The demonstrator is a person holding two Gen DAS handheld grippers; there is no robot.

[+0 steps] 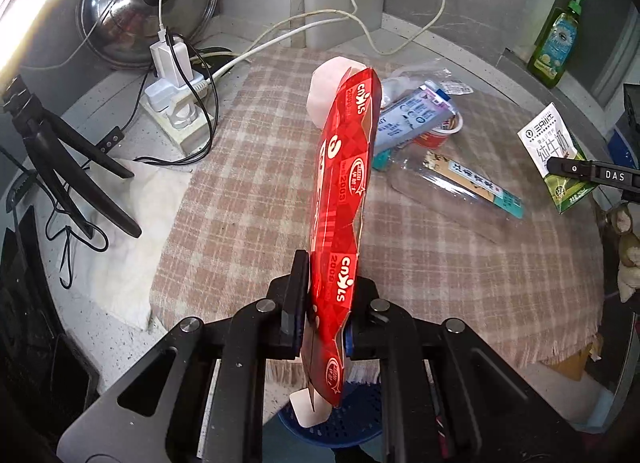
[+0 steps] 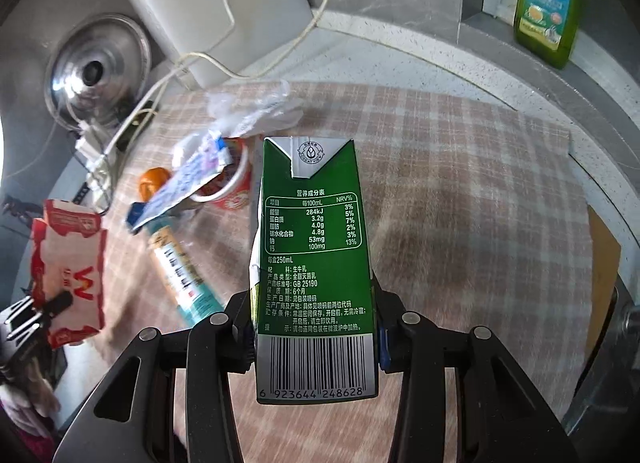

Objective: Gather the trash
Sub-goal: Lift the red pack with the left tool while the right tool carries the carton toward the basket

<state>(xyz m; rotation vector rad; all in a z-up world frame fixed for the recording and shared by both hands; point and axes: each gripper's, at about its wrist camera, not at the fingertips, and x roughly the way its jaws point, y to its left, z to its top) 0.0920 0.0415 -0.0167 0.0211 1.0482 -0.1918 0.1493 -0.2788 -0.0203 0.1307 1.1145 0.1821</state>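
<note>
Left wrist view: left gripper (image 1: 326, 323) pinches the flattened red carton (image 1: 344, 199), its long axis toward 12 o'clock over the blue basket (image 1: 340, 419) at 6, while right gripper (image 2: 316, 327) clamps the green milk carton (image 2: 314, 247).

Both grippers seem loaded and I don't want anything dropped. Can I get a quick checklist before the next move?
1. Left gripper clamped on the flattened red carton: ok, pads press both sides near its lower end.
2. Right gripper clamped on the green milk carton: ok, held near its barcode end.
3. Both cartons off the checked cloth: ok for the milk carton; cannot tell for the red carton's far end.
4. Trash left on the cloth: not ok, a clear plastic bottle, red cup and wrappers remain.
5. Blue perforated basket below the left gripper: ok, though only partly in view.
6. Power strip cables away from the grippers: ok.
</note>
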